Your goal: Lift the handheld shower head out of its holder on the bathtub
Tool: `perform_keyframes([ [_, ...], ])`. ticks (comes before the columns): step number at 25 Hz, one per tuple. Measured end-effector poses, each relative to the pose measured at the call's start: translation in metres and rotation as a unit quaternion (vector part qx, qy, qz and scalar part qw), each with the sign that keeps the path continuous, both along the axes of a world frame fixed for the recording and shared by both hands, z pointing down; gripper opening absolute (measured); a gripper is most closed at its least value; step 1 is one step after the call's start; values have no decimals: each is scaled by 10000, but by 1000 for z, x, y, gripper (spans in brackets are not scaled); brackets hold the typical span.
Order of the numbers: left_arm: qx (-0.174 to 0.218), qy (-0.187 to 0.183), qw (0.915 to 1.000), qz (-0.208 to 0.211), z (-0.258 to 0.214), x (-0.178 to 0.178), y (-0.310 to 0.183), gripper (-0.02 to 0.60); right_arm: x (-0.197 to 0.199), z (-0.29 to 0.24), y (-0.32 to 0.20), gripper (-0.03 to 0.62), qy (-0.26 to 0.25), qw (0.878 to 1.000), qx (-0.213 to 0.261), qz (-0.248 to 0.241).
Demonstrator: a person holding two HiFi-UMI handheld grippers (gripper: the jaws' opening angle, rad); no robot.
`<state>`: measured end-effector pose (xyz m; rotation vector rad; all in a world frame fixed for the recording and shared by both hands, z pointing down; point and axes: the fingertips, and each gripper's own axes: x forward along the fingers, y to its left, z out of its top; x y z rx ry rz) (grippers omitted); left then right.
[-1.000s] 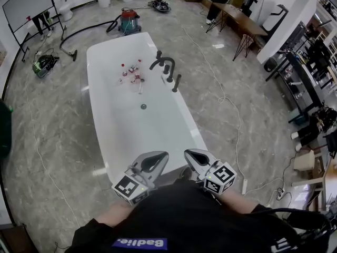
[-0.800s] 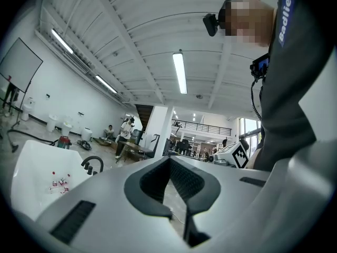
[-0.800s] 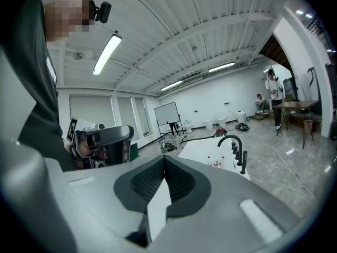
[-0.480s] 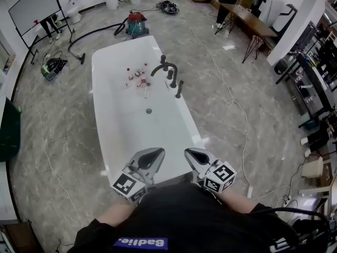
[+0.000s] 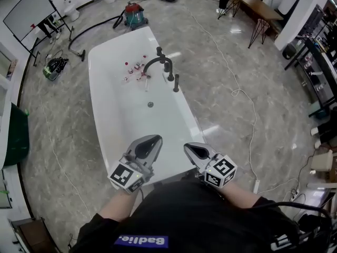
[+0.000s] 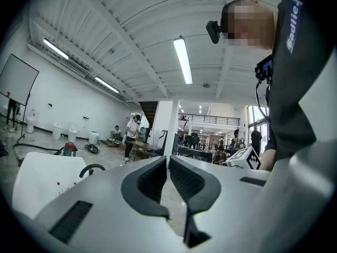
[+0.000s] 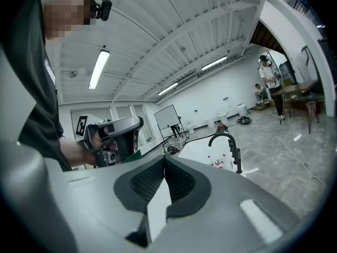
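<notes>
A white bathtub (image 5: 105, 115) stands lengthwise in front of me. On its right rim are a black arched faucet (image 5: 154, 62) and, nearest me, the upright black handheld shower head (image 5: 176, 82) in its holder. In the right gripper view the shower head (image 7: 238, 161) stands well beyond the jaws. My left gripper (image 5: 152, 139) and right gripper (image 5: 188, 148) hover side by side over the tub's near end, far short of the faucet. Both are shut with nothing between the pads. The arched faucet (image 6: 92, 168) shows small in the left gripper view.
Several small bottles (image 5: 136, 70) lie in the tub near the drain (image 5: 150, 104). A red vacuum cleaner (image 5: 134, 13) with its hose stands beyond the tub. Cables (image 5: 239, 94) trail over the marble floor at right. A whiteboard (image 5: 23, 7) is far left, a long table (image 5: 253, 1) far right.
Both grippers have been carried forward along the tub's near end, and the left one sits slightly further left in the view. Their jaws stayed shut.
</notes>
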<state>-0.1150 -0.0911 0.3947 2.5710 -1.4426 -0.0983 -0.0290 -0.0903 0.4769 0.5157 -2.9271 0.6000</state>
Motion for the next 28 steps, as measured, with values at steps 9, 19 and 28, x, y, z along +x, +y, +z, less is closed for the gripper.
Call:
perform_keyframes([
  [9, -122, -427, 9990, -80, 6, 6, -59, 13, 26, 16, -34, 3, -97, 9998, -155, 112],
  [19, -396, -883, 9953, 16, 34, 4, -121, 88, 53, 38, -56, 3, -130, 9986, -355, 360],
  [28, -639, -1240, 9901, 145, 74, -1, -184, 143, 74, 56, -70, 3, 22, 9976, -463, 518],
])
